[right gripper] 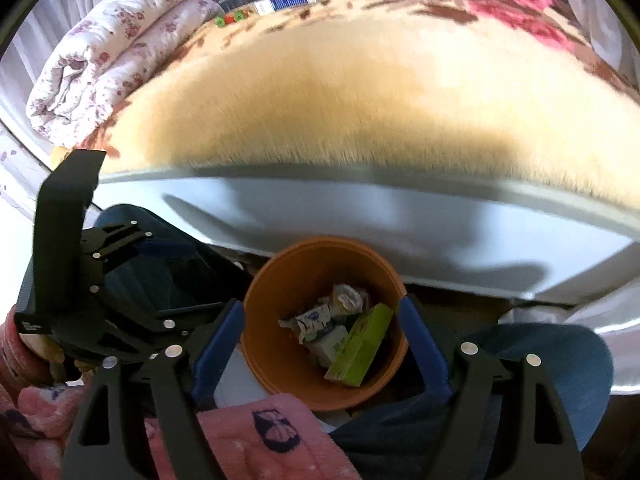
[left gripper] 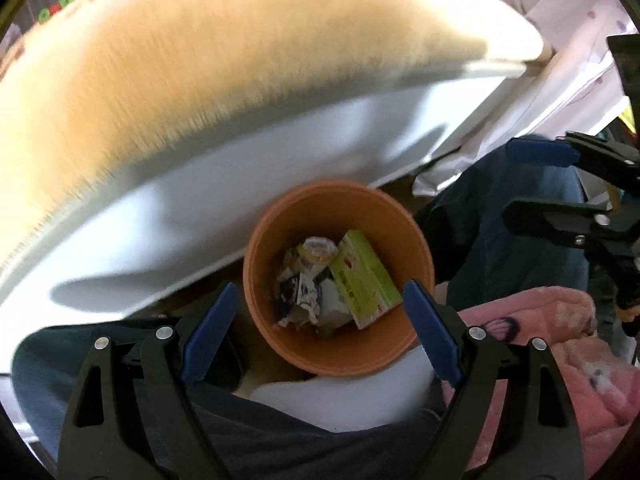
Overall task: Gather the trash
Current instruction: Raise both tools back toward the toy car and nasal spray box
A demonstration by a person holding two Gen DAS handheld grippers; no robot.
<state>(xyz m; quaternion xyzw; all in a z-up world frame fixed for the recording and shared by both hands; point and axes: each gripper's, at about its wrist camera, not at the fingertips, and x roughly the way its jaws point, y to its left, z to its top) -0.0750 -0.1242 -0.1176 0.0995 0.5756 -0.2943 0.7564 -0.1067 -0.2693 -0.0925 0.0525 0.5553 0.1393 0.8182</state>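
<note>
Right wrist only: folded quilt (right gripper: 116,40); both claws (left gripper: 320,328) (right gripper: 322,340) released, w/ nothing, over bin (left gripper: 416,256).

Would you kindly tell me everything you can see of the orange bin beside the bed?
The orange bin is a round, smooth, plastic-looking tub, wider at the rim than at the base, standing upright on the floor against the white bed side. It has no lid and is partly filled: a green carton leans on its inner wall beside crumpled white wrappers. Both the left tongs and the right tongs hang open above it, touching nothing.
</note>
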